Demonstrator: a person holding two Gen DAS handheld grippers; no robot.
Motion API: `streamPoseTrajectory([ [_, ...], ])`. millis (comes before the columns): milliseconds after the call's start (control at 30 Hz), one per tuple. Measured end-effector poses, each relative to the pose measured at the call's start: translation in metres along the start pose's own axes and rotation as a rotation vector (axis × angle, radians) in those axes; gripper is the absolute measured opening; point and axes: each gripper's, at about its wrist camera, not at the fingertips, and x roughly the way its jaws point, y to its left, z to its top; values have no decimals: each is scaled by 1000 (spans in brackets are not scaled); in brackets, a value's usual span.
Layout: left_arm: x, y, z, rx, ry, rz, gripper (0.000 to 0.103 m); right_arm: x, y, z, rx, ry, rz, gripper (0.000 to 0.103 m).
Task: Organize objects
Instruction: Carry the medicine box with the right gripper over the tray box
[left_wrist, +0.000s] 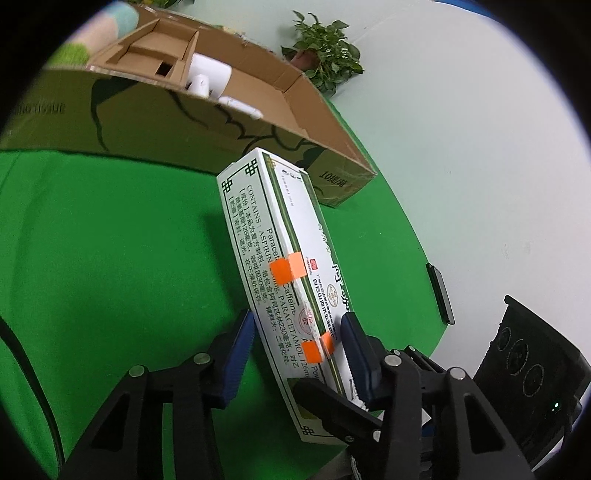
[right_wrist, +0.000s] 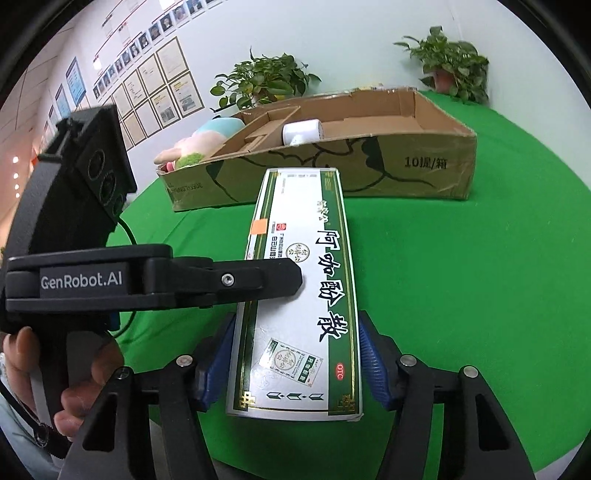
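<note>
A long white-and-green medicine box (right_wrist: 299, 295) lies lengthwise on the green table, its far end close to the cardboard box (right_wrist: 406, 162). My right gripper (right_wrist: 297, 319) is shut on it, blue pads pressed against both long sides near the near end. My left gripper (left_wrist: 298, 319) comes in from the left, turned on its side. One finger (right_wrist: 280, 277) lies on the printed top face and the other sits at the underside edge, so it is shut across the thickness. Orange tape tabs (left_wrist: 288, 271) mark the medicine box (left_wrist: 273, 240) edge.
The open cardboard box (left_wrist: 221, 125) holds a white roll (right_wrist: 301, 133) and cardboard dividers. A plush toy (right_wrist: 207, 136) lies behind its left end. Two potted plants (right_wrist: 266, 81) (right_wrist: 450, 62) stand by the wall. A hand (right_wrist: 74, 369) grips the left handle.
</note>
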Motion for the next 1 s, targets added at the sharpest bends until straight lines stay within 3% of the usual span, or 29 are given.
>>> streamPoseTrajectory([
  [233,-20,-29,24,71,-74,7,44,-24,12,16,-45,-107,-46,58],
  [600,-59,-85,79,223,-223,25,44,-59,31,91,-120,-292,-88,58],
  [1000,-50,-116,132,281,-240,47,42,-69,22,151,-114,-326,-135,58],
])
